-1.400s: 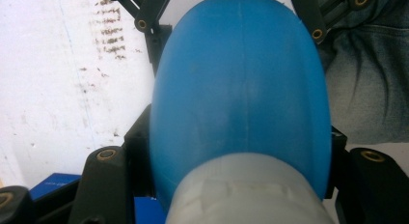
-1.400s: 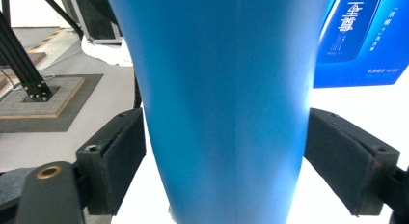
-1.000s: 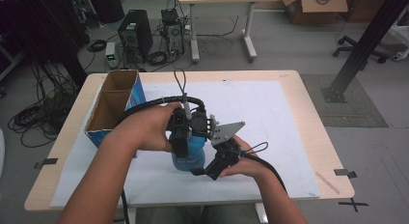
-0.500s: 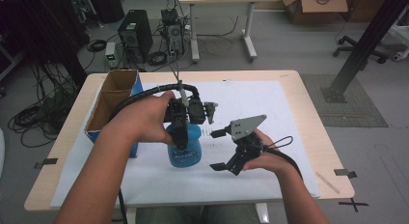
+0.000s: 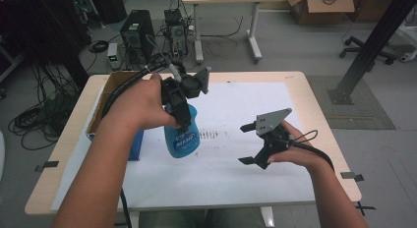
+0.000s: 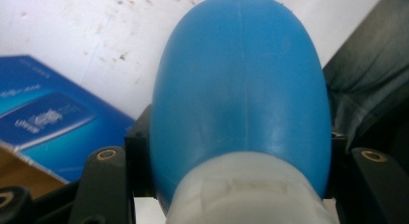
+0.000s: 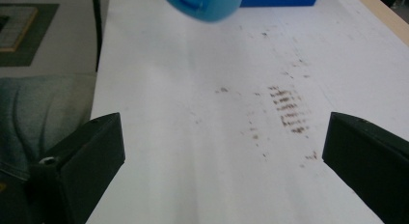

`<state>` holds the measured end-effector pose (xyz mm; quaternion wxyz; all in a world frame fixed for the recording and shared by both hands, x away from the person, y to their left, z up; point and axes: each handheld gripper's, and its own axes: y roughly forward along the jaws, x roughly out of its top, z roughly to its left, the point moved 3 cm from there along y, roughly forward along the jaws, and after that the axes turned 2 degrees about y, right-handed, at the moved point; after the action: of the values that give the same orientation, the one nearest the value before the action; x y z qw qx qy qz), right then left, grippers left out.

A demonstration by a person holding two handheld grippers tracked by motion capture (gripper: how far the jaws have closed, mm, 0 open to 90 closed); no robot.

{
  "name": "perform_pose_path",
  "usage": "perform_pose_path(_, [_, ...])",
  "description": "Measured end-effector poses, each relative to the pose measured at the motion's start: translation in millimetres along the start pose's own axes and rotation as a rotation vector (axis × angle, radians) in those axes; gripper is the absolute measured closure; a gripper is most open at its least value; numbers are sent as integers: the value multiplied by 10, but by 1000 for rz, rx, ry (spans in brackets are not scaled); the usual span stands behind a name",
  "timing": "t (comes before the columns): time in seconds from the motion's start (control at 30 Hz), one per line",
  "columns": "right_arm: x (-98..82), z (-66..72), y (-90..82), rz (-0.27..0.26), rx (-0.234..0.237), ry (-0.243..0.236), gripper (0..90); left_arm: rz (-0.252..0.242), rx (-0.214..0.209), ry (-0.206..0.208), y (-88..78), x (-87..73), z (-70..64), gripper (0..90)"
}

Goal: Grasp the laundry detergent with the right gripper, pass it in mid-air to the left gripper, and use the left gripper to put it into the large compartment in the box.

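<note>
Blue bottle [image 5: 181, 137] in raised left gripper [image 5: 178, 106]

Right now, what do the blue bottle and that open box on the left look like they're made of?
The blue bottle looks like smooth plastic: a soft sheen and a moulded seam run down its body, and its white collar looks plastic too. The open box seems cardboard, with brown flaps inside and a printed blue outer face.
</note>
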<state>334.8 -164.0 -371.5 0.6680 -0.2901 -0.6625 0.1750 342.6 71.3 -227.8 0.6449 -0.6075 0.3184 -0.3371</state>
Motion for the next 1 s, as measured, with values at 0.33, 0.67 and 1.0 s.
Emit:
perform_pose_path(0.33, [-80, -102, -176, 34, -37, 16, 16, -14, 10, -249, -295, -46, 193, 390])
perform_pose_path(0.67, [-81, -143, -328, 53, -58, 16, 16, -31, 7, -450, -672, -276, 493, 389])
perform_pose_path(1.0, [-95, -219, -425, 80, -76, 25, 17, -8, -1, -664, -1070, -621, 813, 389])
